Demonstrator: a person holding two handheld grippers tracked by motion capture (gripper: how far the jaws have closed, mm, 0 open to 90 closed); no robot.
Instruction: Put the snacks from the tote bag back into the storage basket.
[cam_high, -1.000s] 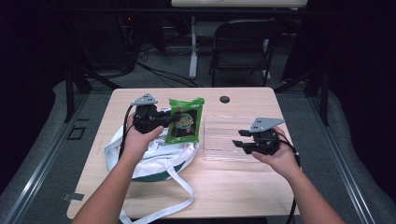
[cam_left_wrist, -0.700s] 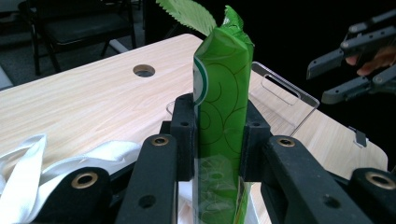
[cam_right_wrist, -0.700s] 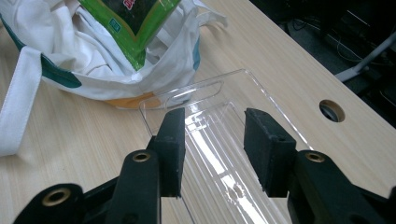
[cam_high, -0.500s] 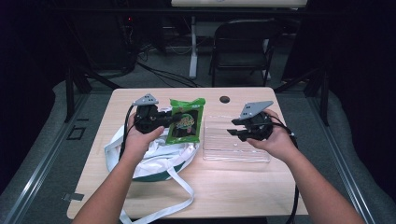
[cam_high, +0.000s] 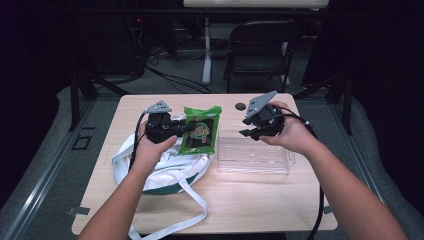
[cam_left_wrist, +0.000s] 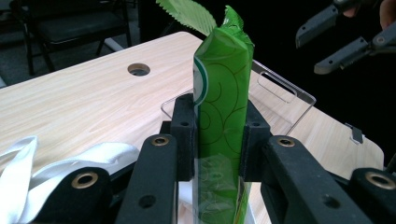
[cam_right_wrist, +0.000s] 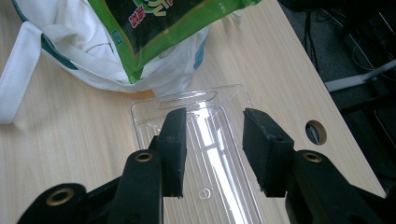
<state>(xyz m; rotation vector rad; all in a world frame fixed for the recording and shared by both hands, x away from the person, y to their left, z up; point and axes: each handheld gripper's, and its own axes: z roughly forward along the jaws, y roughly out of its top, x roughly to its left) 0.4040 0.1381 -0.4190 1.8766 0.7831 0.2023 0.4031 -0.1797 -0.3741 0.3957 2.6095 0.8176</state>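
Note:
A green snack packet (cam_high: 200, 131) hangs above the white cloth bag (cam_high: 165, 170), and my left gripper (cam_high: 187, 129) is shut on it. In the left gripper view the pads press on both sides of the packet (cam_left_wrist: 222, 93), which stands upright between them. My right gripper (cam_high: 248, 127) is held in the air over the far edge of a clear plastic tray (cam_high: 255, 160), pointing left toward the packet. Its jaws have just been closing a little and stand open with nothing between them (cam_right_wrist: 214, 144). Below them lies the tray (cam_right_wrist: 224, 100).
The white bag (cam_right_wrist: 70, 51) with its long straps lies on the left half of the wooden table (cam_high: 250, 205). A round hole (cam_high: 241, 106) sits near the table's far edge. A folding chair (cam_high: 260, 45) stands behind the table.
My right gripper has risen from the tray's right side and moved left and away, closer to the packet. The left gripper and the packet have kept still.

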